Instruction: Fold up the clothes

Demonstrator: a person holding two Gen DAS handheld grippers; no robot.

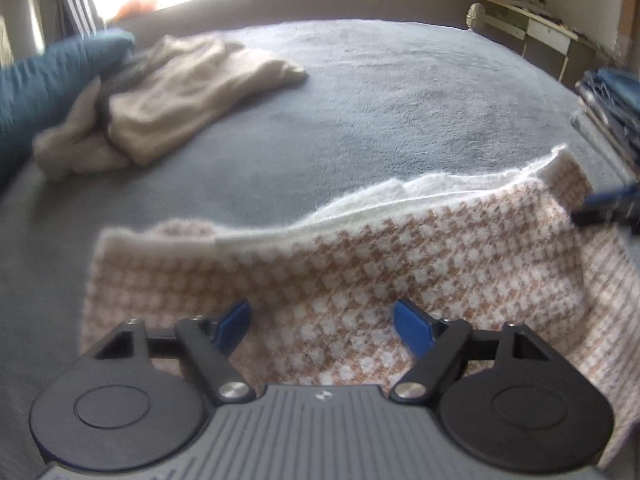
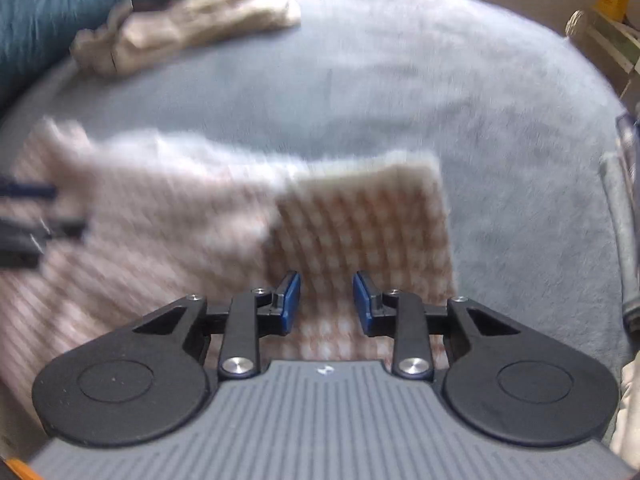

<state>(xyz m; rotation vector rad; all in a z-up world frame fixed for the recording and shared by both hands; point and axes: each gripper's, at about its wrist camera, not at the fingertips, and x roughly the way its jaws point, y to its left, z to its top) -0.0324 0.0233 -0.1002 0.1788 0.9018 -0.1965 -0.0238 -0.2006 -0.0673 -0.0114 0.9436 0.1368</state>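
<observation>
On the grey-blue bed cover lies the checked tan-and-white garment, partly folded, its white inner edge turned up along the far side. The left gripper hovers over its near part, jaws wide apart, nothing between them. The right gripper stands over the garment's right end, jaws narrowly parted, pads gripping nothing. Bare cover stretches beyond to a crumpled beige garment; folded clothes line the right edge.
</observation>
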